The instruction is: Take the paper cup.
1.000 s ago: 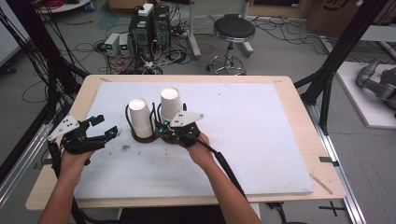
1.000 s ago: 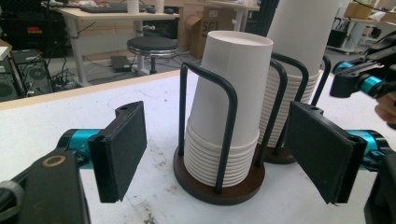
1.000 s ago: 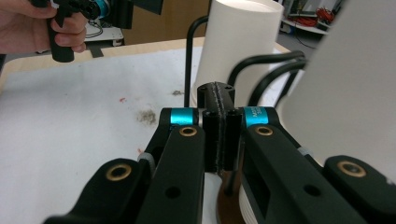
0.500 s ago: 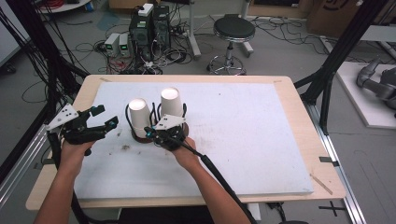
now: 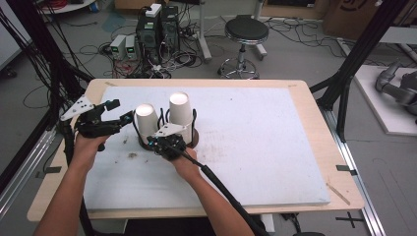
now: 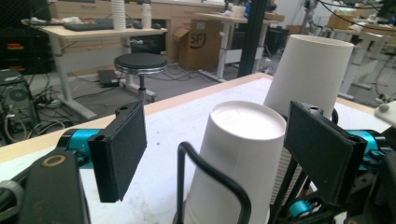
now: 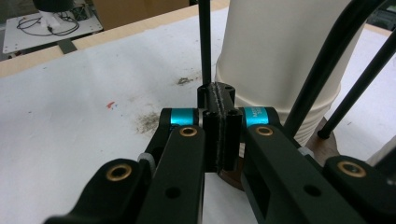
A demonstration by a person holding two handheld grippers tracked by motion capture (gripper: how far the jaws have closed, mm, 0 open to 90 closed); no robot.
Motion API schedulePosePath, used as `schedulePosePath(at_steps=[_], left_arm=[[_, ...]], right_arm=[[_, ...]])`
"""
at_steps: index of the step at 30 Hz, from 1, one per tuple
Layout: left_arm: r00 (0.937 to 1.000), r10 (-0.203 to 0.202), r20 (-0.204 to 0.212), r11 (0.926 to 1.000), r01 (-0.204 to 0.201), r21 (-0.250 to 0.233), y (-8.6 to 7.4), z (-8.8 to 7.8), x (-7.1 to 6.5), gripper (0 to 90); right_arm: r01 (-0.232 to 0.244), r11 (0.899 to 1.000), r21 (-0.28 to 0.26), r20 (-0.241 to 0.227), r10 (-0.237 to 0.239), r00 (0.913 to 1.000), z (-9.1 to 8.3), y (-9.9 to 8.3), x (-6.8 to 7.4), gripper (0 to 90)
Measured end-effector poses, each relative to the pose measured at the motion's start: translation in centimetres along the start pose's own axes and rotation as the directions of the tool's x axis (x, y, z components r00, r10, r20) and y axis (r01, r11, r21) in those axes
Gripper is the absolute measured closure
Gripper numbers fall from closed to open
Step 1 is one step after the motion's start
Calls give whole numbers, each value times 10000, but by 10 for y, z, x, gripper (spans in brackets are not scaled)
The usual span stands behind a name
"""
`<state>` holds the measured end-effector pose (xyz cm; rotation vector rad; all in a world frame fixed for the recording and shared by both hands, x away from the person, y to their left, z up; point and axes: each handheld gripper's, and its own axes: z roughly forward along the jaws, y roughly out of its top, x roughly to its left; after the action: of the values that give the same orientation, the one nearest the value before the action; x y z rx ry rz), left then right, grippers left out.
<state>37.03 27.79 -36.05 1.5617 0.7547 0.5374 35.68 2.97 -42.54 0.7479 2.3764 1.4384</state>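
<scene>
Two white paper cups stand upside down in a black wire holder (image 5: 193,118) with a brown round base (image 7: 327,144). The left cup (image 5: 146,120) is the shorter one and the right cup (image 5: 180,113) rises higher. My left gripper (image 5: 120,112) is open just left of the shorter cup (image 6: 238,154), with one jaw on each side of it and a wire loop (image 6: 212,177) in front. The taller cup (image 6: 310,70) stands behind. My right gripper (image 5: 158,142) is at the holder's front, shut on an upright wire (image 7: 204,46) beside a cup (image 7: 275,56).
The holder stands on a white mat (image 5: 275,147) over a wooden table (image 5: 314,98). Brown stains (image 7: 149,121) mark the mat near the holder. Beyond the far edge are a black stool (image 5: 246,32) and computer boxes (image 5: 157,27) on the floor.
My right gripper has slid left along the holder's front. My left gripper has moved forward and right, up to the shorter cup. The cups have stayed in place.
</scene>
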Motion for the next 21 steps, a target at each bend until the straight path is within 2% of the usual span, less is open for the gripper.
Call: schedulePosePath(at_steps=[2, 4, 12, 15, 21], left_arm=[[10000, 37, 86, 10000, -37, 54, 1, 5, 0, 212], [9999, 30, 145, 9999, -32, 102, 0, 10, -1, 212], [9995, 53, 311, 9992, -65, 385, -2, 26, -1, 212], [9997, -2, 261, 9994, -7, 346, -2, 28, -1, 211], [9994, 132, 305, 9995, -141, 280, -1, 29, -3, 211]], right_arm=[[-106, 9999, 97, 83, 106, 9999, 2, 0, 0, 900], [-460, 9988, 191, 246, 455, 9987, 6, -1, -1, 900], [-693, 9971, 314, 490, 677, 9965, 10, -2, 0, 900], [-824, 9961, 314, 540, 806, 9953, 11, -1, 1, 900], [-802, 9959, 411, 618, 776, 9951, 12, -2, 3, 900]])
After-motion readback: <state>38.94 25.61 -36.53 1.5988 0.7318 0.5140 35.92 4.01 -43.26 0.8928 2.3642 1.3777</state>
